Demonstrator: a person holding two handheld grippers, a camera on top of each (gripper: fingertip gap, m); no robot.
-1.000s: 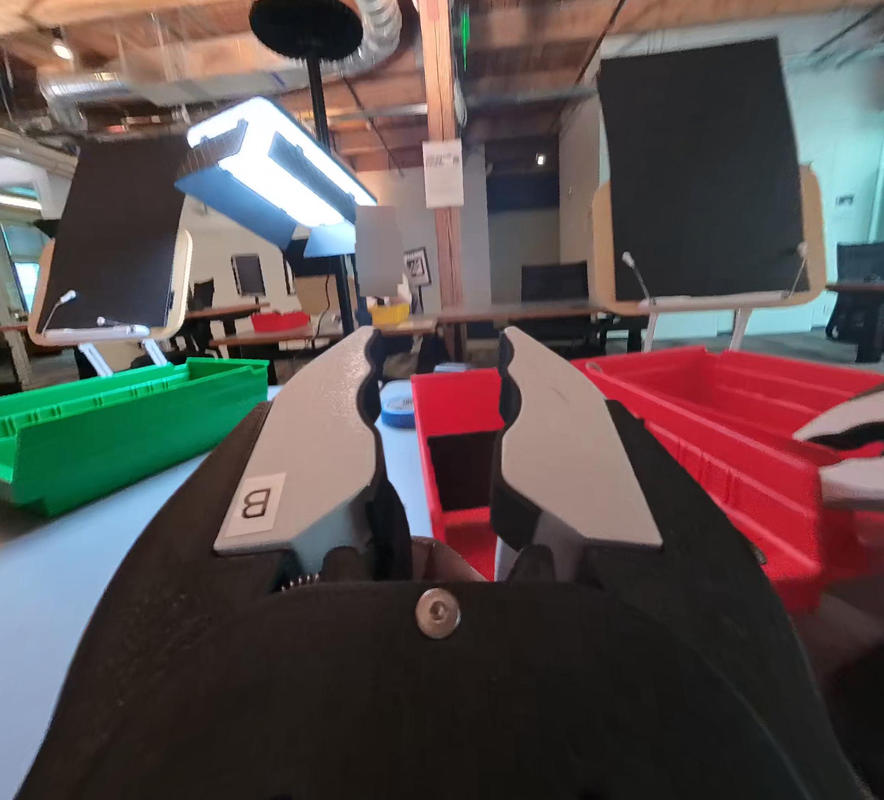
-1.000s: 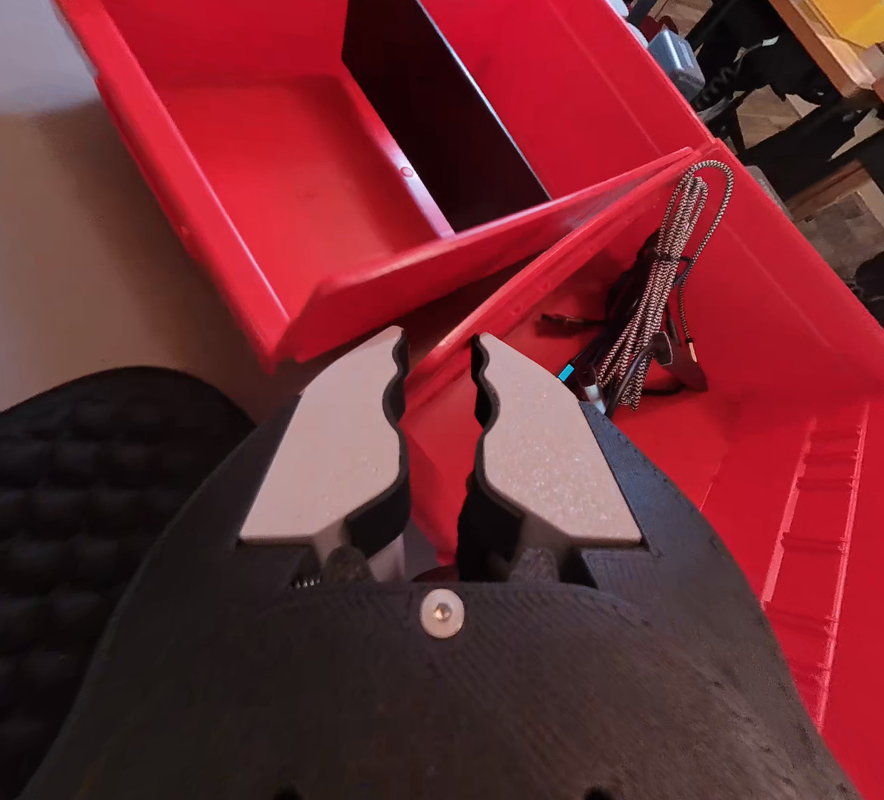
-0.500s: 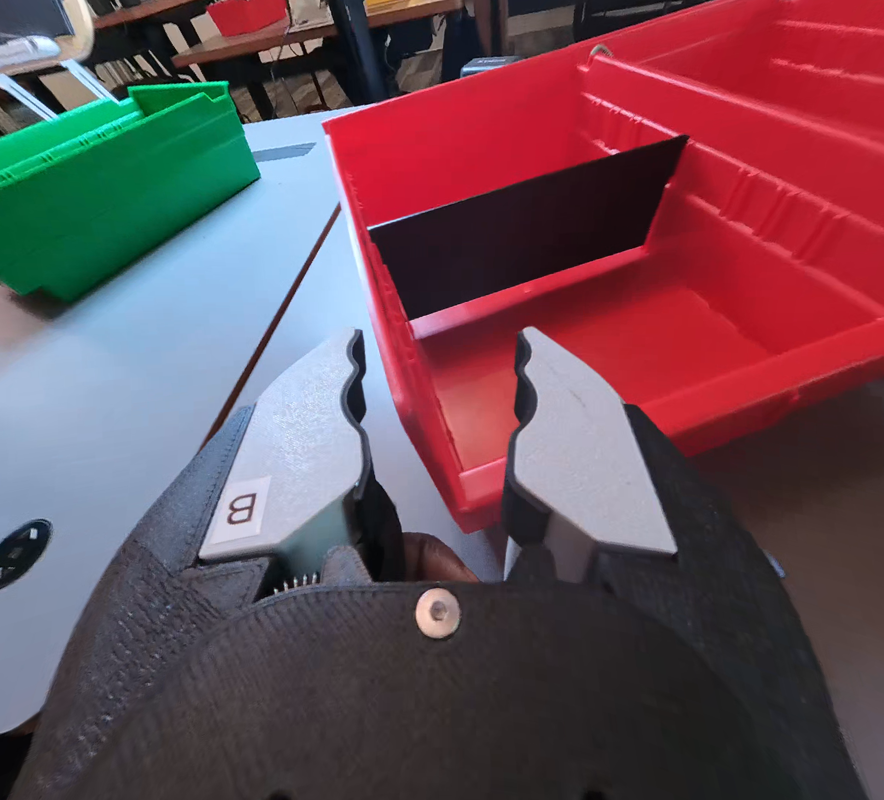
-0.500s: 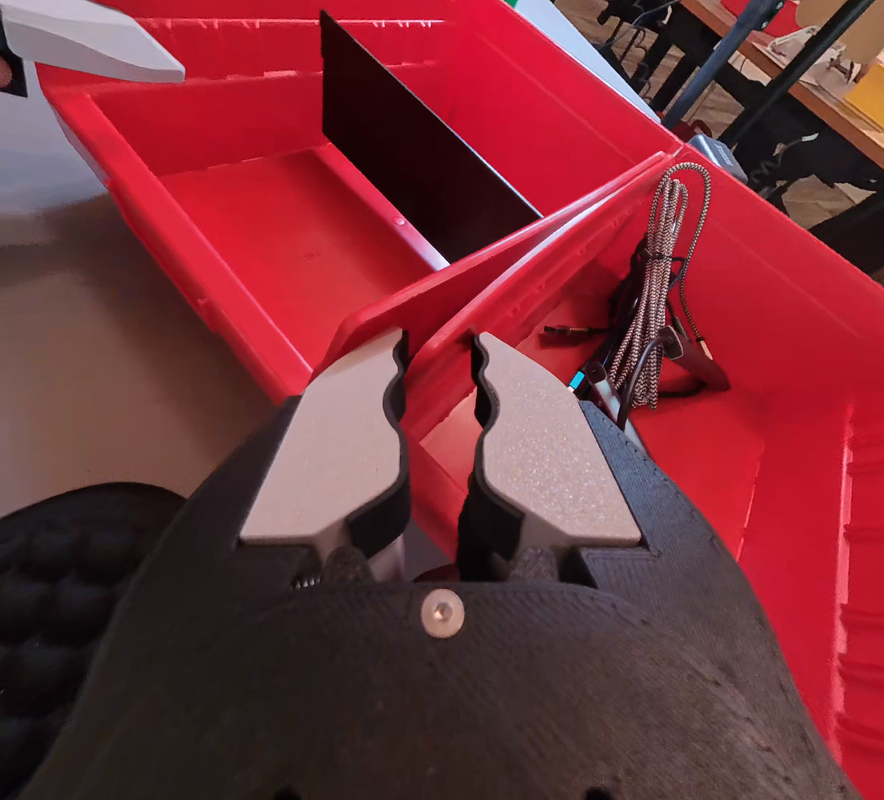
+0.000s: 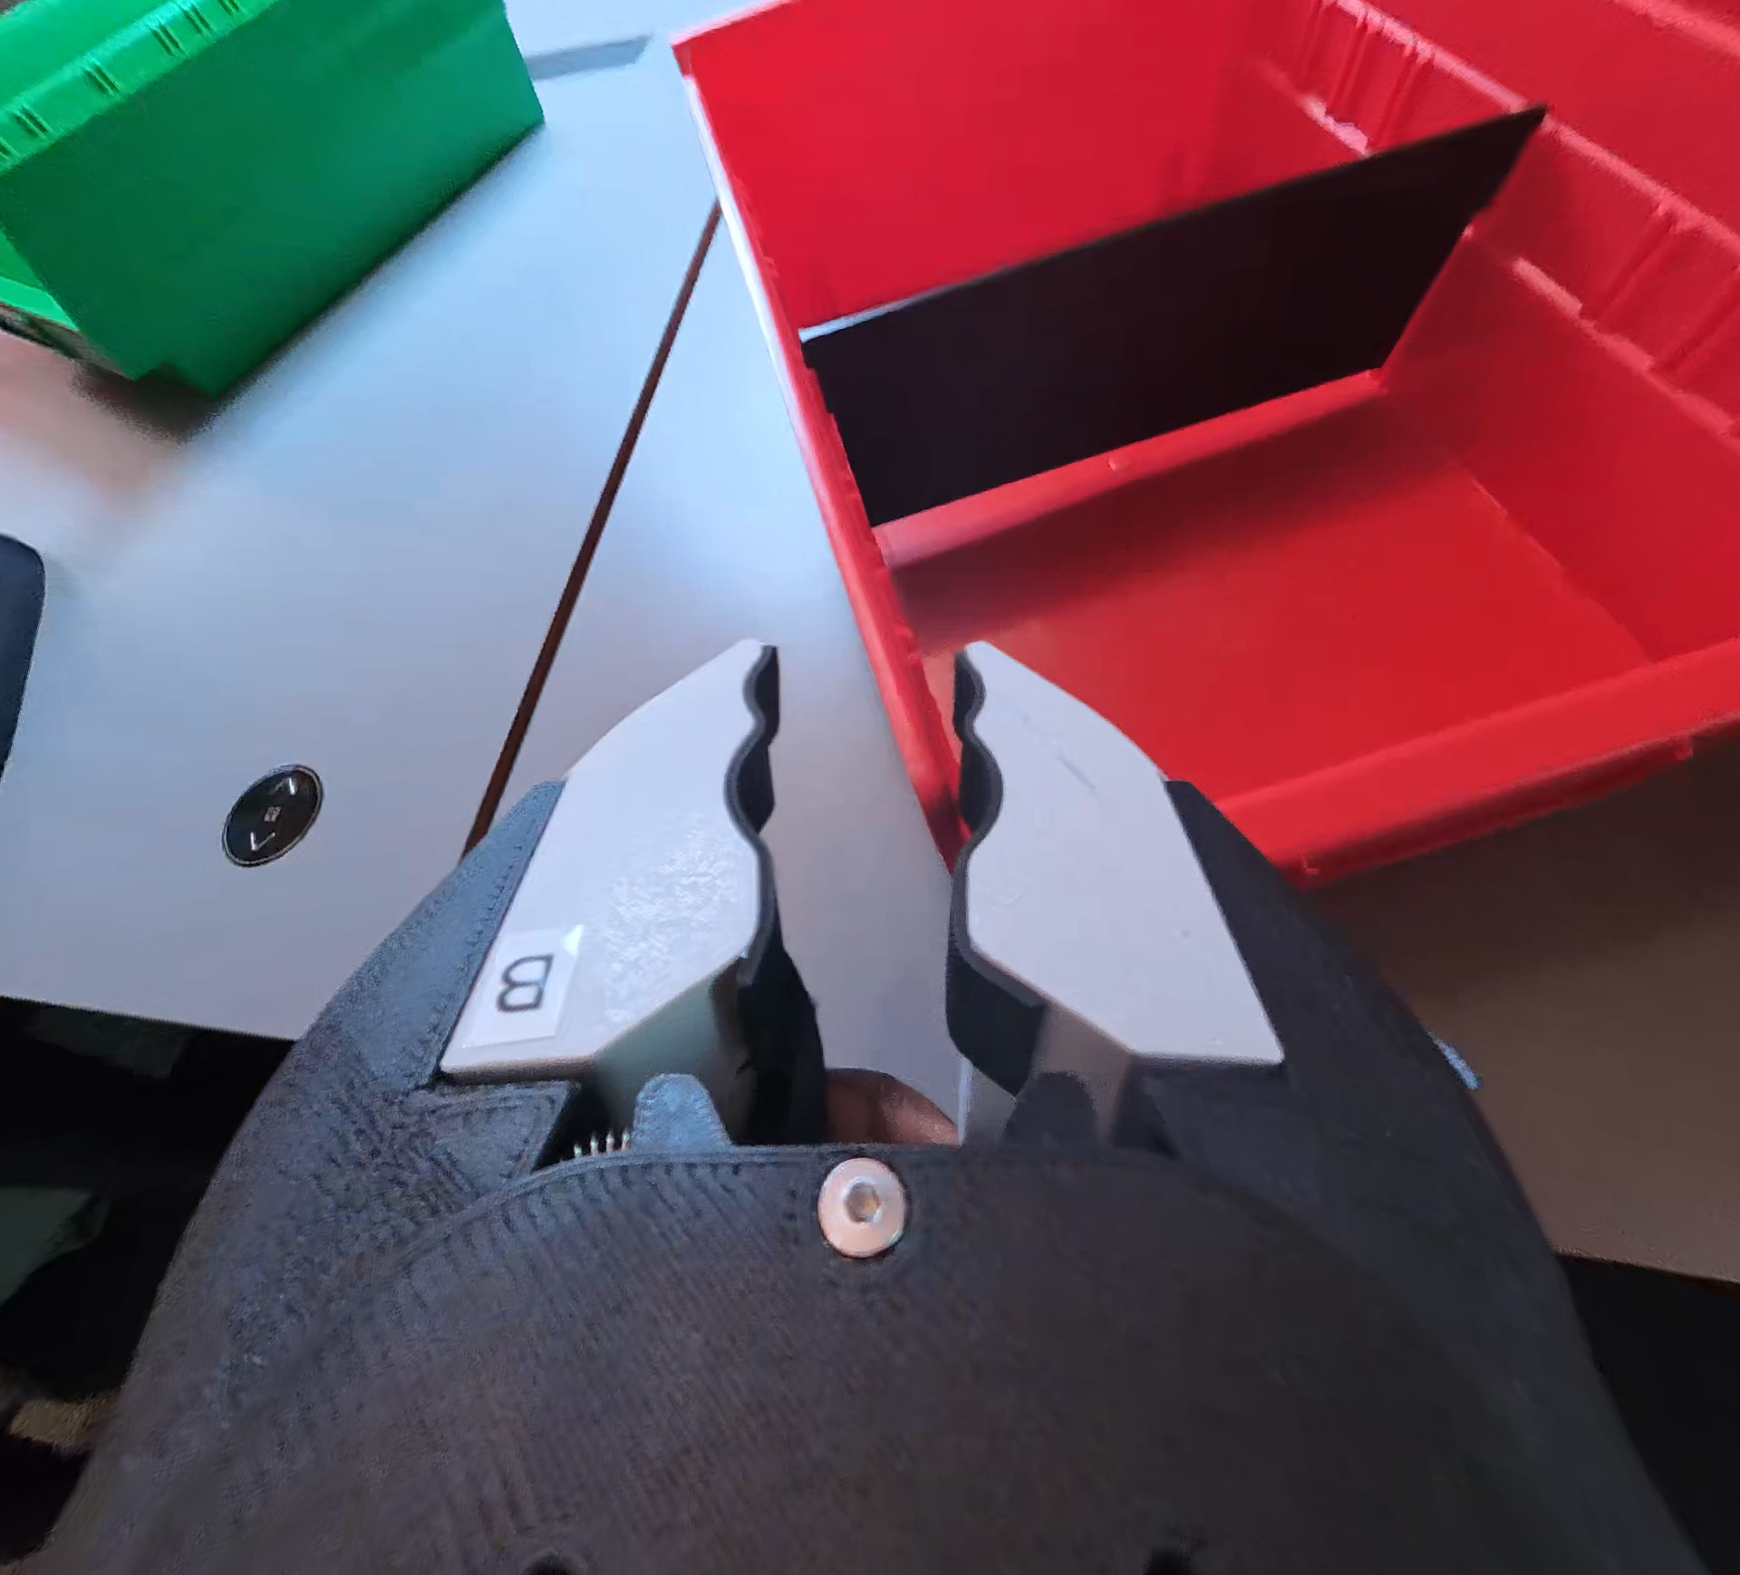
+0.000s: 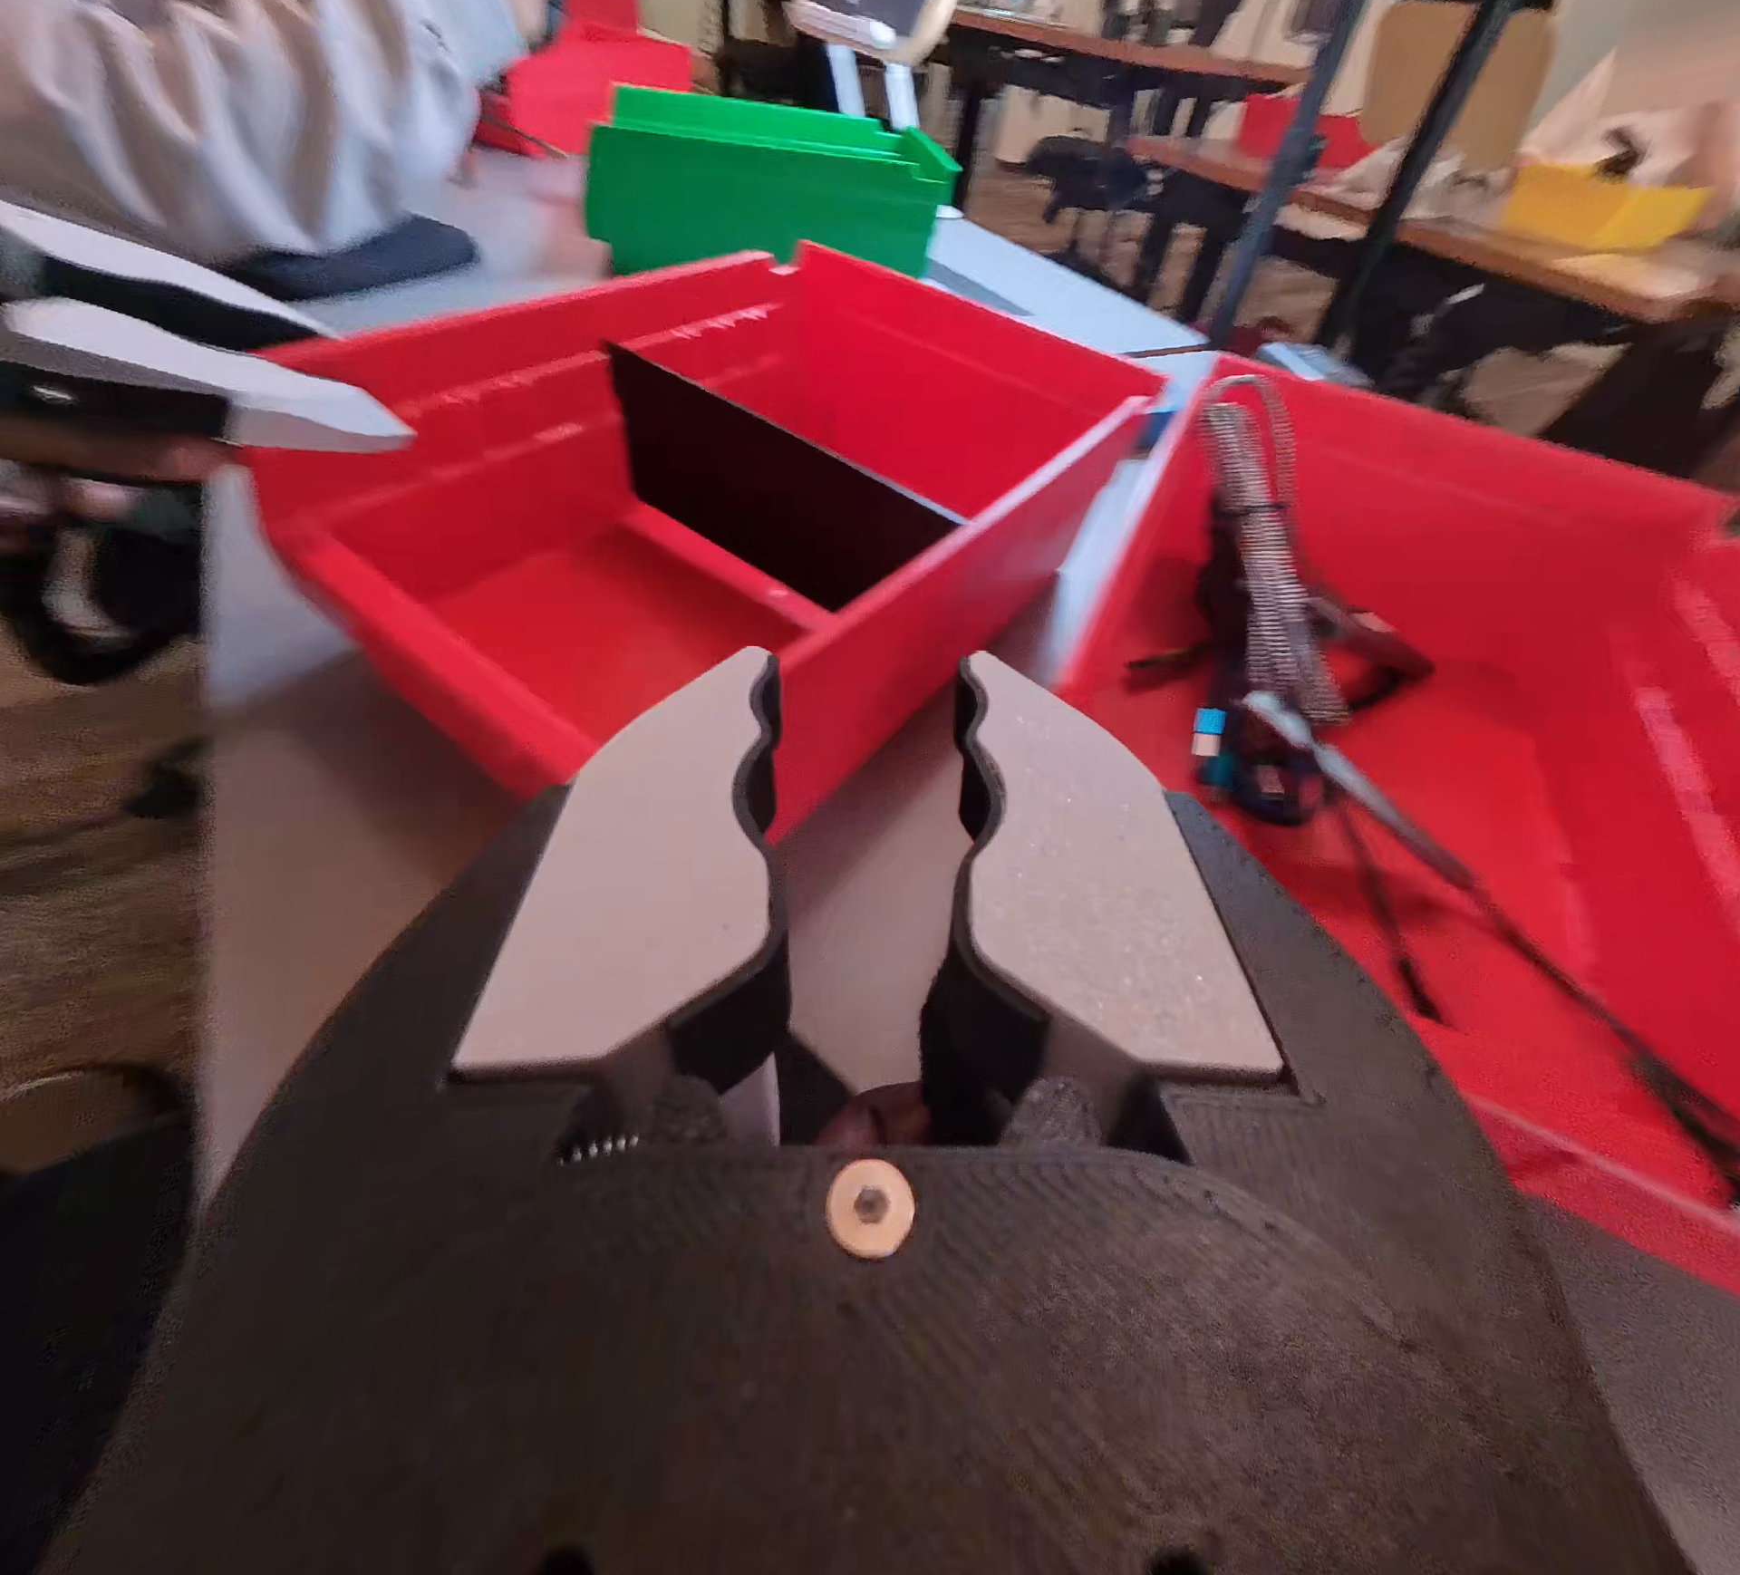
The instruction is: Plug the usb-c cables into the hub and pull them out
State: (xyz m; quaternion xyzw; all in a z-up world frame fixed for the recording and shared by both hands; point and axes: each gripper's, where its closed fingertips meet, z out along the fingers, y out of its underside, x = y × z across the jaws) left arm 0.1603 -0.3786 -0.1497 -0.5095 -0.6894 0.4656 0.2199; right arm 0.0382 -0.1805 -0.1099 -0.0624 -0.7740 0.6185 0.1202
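A bundle of braided USB-C cables (image 6: 1266,588) lies in the right red bin (image 6: 1554,758), with a blue-tipped plug (image 6: 1210,725) and a small dark device (image 6: 1365,645) beside it; I cannot tell if that is the hub. My right gripper (image 6: 866,682) is open and empty, above the gap between the two red bins, left of the cables. My left gripper (image 5: 866,682) is open and empty, over the near left corner of the divided red bin (image 5: 1271,645). It also shows in the right wrist view (image 6: 282,409). No cables show in the left wrist view.
The divided red bin (image 6: 584,617) has a black divider (image 5: 1130,343) and both of its compartments are empty. A green bin (image 5: 264,174) stands far left on the grey table (image 5: 330,588), which has a round button (image 5: 273,814). A person in white (image 6: 217,89) sits beyond. Left tips to right tips: about 25 cm.
The left wrist view has swung down from the ceiling to the table and red bin, and its jaws have narrowed. The right wrist view has tilted up from the bins; its jaws are slightly wider.
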